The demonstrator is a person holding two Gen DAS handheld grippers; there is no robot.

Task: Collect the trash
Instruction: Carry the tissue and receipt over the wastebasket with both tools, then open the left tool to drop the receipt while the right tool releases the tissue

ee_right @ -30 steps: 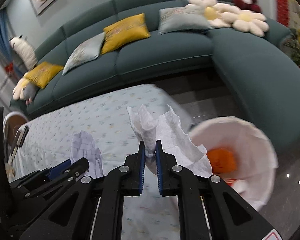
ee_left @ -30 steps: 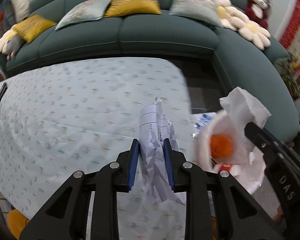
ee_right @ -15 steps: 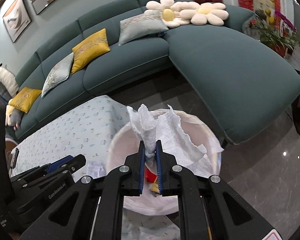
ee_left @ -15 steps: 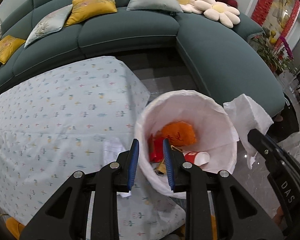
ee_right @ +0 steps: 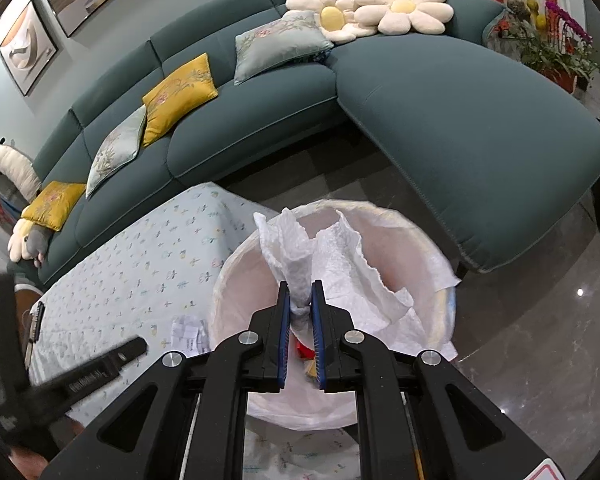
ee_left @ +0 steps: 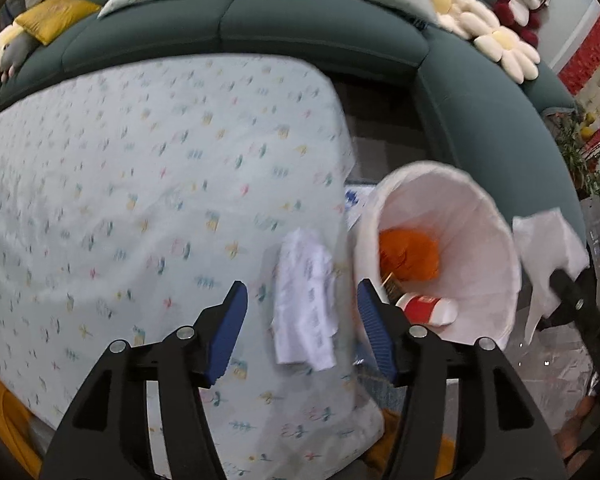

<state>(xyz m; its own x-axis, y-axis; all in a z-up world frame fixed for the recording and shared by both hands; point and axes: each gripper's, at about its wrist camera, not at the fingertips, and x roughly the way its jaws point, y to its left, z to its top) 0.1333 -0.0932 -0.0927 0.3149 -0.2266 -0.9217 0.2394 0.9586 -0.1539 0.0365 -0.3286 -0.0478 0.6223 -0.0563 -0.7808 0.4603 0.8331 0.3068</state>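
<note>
My left gripper [ee_left: 300, 320] is open and empty above the table's right edge. A crumpled printed paper [ee_left: 306, 300] lies on the tablecloth between its fingers, next to the white-lined trash bin [ee_left: 496, 248]; it also shows in the right wrist view [ee_right: 189, 333]. The bin holds an orange wad [ee_left: 410, 254] and a red-and-white cup [ee_left: 428, 307]. My right gripper [ee_right: 300, 320] is shut on a white paper towel [ee_right: 332, 256] and holds it over the bin [ee_right: 428, 240]. The towel also shows in the left wrist view [ee_left: 548, 252].
The table wears a light patterned cloth [ee_left: 140, 180]. A teal sectional sofa [ee_right: 440, 112] with yellow and grey cushions curves behind it. Grey tiled floor [ee_right: 540, 340] lies right of the bin. A dark object [ee_right: 36, 322] lies at the table's far left edge.
The left gripper opened, and the printed paper it held one second ago lies on the table beside the bin. The right gripper carried the towel from beside the bin to over it.
</note>
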